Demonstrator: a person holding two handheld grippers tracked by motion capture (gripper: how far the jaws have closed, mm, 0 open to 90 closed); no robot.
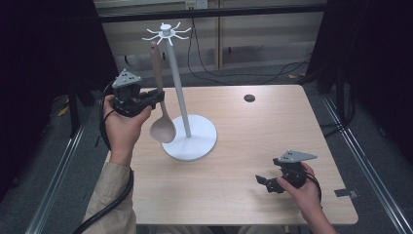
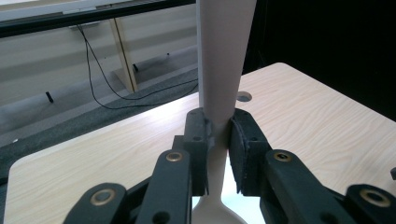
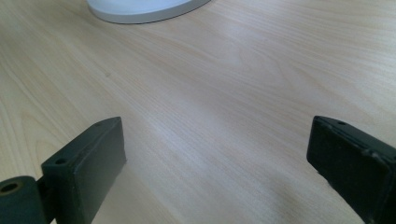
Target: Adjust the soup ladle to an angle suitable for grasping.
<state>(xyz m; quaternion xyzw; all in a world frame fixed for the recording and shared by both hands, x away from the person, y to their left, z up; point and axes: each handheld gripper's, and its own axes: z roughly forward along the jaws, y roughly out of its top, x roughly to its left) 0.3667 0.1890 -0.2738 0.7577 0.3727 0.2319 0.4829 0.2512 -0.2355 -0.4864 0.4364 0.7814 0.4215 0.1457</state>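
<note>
A white stand point(image 1: 181, 92) with a round base point(image 1: 195, 141) and a ring of hooks point(image 1: 166, 33) on top rises from the middle of the table. A beige wooden spoon point(image 1: 159, 97) is held upright beside the pole, bowl down, its handle tip close to the hooks. My left gripper point(image 1: 157, 97) is shut on the spoon's handle point(image 2: 223, 70), with both pads pressed against it. My right gripper point(image 1: 265, 184) rests low near the table's front right, open, with nothing between its jaws. The stand's base point(image 3: 144, 9) lies ahead of it.
The light wooden table point(image 1: 253, 131) has a round dark cable hole point(image 1: 249, 98) at the back right. Black cables trail on the floor behind the table. Dark curtains stand on both sides.
</note>
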